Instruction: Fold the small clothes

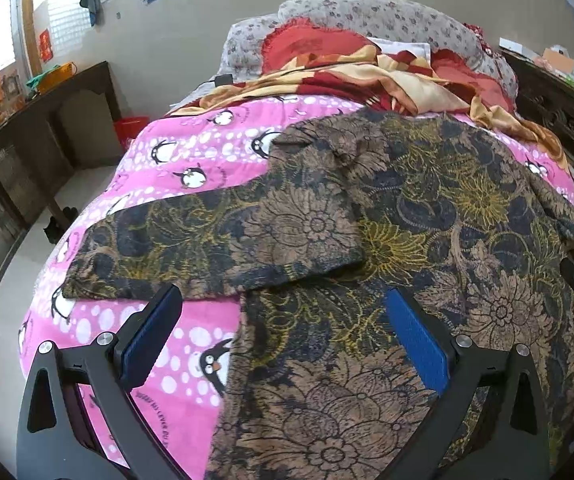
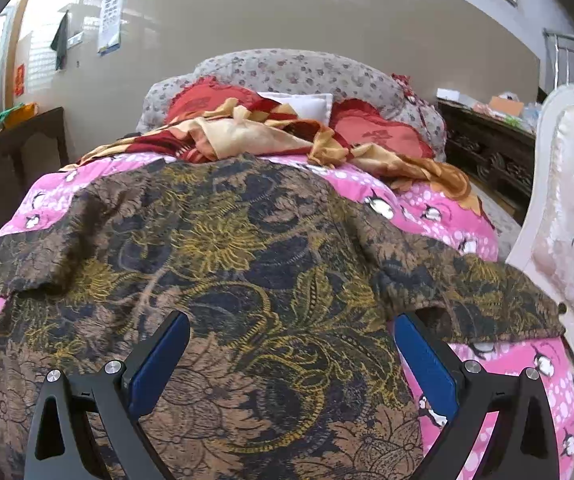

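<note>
- Left wrist view, nearest: our left gripper (image 1: pixel 283 322) hangs with fingers spread wide and nothing between them, above the left side edge of the floral top (image 1: pixel 387 240).
- Right wrist view, nearest: our right gripper (image 2: pixel 291 350) is likewise spread and empty, over the top's lower body.
- Mid: the top lies flat on the pink penguin quilt (image 1: pixel 191 160); the left sleeve (image 1: pixel 207 240) and right sleeve (image 2: pixel 467 292) lie spread outward.
- Step, as we judge it: garment laid out, first fold not yet begun.
- Next move likely calls for pinching a sleeve end and carrying it across the body.
- Far: a red-and-gold blanket (image 2: pixel 247 132) lies bunched before the pillows (image 2: pixel 287 72).
</note>
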Demonstrator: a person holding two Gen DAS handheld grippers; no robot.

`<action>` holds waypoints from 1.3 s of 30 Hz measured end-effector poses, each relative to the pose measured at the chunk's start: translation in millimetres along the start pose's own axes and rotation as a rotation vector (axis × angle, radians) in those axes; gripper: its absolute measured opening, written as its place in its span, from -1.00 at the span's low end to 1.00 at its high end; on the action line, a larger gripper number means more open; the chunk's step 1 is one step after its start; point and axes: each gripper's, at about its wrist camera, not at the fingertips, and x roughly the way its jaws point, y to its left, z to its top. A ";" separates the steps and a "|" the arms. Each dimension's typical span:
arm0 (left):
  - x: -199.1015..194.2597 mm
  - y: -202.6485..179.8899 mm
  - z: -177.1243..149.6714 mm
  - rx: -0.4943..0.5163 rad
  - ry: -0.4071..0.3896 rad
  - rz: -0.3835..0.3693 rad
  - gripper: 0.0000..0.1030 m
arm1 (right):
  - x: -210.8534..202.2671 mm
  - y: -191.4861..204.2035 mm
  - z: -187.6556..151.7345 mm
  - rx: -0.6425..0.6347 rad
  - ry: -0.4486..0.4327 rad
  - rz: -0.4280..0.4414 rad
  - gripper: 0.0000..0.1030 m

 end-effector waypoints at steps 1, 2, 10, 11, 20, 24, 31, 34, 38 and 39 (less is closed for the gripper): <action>2.6 -1.7 0.0 -0.004 0.005 0.007 0.99 | 3.1 -1.8 -2.1 0.009 0.006 0.002 0.97; 4.8 -2.5 -0.3 -0.011 0.011 0.010 0.99 | 7.3 -3.8 -4.9 0.013 0.016 0.000 0.97; 22.2 -7.3 -4.9 -0.016 0.079 -0.003 0.99 | 28.7 -2.9 -17.1 0.010 0.081 -0.038 0.97; 23.5 -8.6 -6.0 -0.010 0.083 0.005 0.99 | 29.6 -1.8 -18.1 0.004 0.084 -0.041 0.97; 26.5 -8.8 -10.6 -0.021 0.104 -0.015 0.99 | 27.4 -1.2 -20.7 0.005 0.066 -0.089 0.97; 26.5 -8.8 -11.7 -0.024 0.106 -0.023 0.99 | 27.0 -3.6 -20.9 0.016 0.065 -0.093 0.97; 25.7 -11.3 -11.0 -0.022 0.101 -0.025 0.99 | 26.2 -4.3 -21.2 0.018 0.062 -0.090 0.97; 26.2 -10.4 -11.4 -0.024 0.103 -0.022 0.99 | 26.9 -4.7 -20.7 0.024 0.063 -0.091 0.97; 26.1 -9.2 -12.0 -0.029 0.105 -0.022 0.99 | 26.9 -7.3 -20.7 0.037 0.062 -0.093 0.97; 26.1 -9.2 -12.0 -0.028 0.104 -0.022 0.99 | 27.0 -7.7 -20.6 0.038 0.062 -0.094 0.97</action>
